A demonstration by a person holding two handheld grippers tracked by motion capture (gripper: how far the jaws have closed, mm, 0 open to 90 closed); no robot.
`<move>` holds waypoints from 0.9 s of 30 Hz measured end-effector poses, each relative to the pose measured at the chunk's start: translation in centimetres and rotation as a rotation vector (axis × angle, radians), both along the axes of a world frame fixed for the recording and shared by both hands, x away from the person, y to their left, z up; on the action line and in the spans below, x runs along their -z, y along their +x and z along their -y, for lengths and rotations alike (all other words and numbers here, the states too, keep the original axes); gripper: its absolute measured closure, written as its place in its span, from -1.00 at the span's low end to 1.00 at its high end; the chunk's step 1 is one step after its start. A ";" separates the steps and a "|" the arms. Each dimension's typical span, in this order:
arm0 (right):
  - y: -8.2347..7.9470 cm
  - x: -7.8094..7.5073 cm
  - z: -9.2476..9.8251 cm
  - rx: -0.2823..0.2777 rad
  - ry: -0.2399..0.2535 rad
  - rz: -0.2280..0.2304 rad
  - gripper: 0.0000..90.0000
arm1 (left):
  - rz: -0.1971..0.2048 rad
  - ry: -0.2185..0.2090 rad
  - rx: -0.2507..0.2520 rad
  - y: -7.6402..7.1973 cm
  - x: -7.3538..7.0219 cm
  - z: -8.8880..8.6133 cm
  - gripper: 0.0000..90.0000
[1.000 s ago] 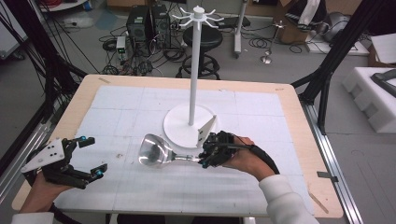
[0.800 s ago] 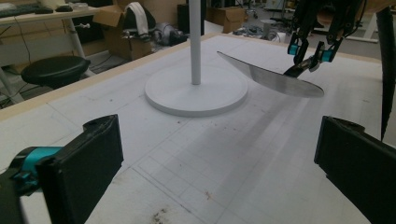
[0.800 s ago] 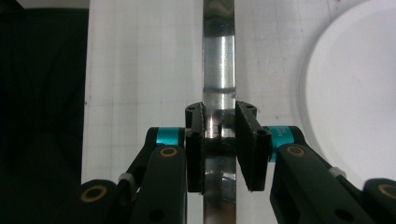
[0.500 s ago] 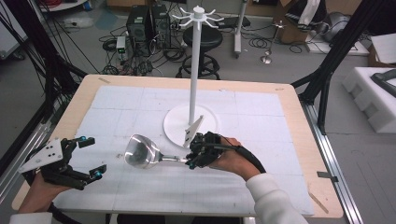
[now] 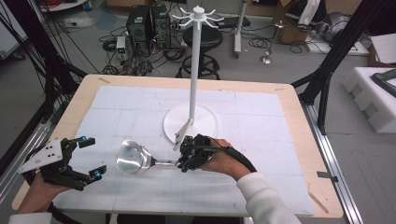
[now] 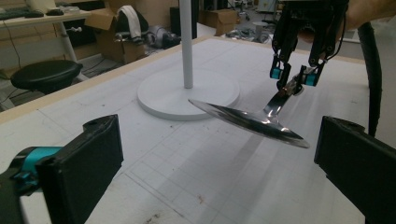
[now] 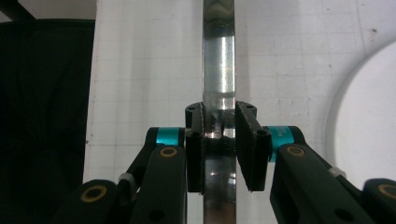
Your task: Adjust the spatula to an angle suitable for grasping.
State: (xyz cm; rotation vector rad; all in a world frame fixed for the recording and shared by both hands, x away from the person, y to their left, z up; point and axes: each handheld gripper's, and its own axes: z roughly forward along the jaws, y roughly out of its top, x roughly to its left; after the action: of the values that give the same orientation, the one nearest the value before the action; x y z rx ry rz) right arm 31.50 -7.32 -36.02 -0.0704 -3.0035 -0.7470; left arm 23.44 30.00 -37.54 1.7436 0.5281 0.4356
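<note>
Steel ladle (image 5: 133,158) clamped in right gripper (image 5: 187,161), mid-table | left gripper (image 5: 91,156) jaws apart, near table edge (image 5: 60,123)

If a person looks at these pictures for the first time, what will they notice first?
Probably the shiny metal ladle, held by its handle in the right tongs above the white mat. Just behind it rises a tall white stand with hooks on top. The left tongs wait open at the near left.

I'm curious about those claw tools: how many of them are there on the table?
2. The left gripper hovers open at the table's near left; the right gripper is near the white stand's base, clamping the handle of a metal ladle.
</note>
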 end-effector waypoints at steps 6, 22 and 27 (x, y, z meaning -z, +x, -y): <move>-0.2 0.5 -1.1 -0.025 -0.023 -0.004 0.67 | 0.002 0.004 0.003 0.0 0.0 0.0 -0.96; -0.7 2.5 -4.1 -0.046 -0.087 0.011 0.67 | 0.001 0.012 0.003 0.0 0.0 0.0 -0.96; -0.6 3.0 -4.5 -0.013 -0.097 -0.007 0.67 | -0.001 0.016 0.007 0.0 0.0 0.2 -0.96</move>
State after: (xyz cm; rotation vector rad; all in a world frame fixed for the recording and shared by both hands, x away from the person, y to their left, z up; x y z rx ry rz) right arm 30.85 -2.84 -38.99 -0.0568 -3.0287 -0.5982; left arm 23.42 29.81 -37.55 1.7606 0.5205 0.4356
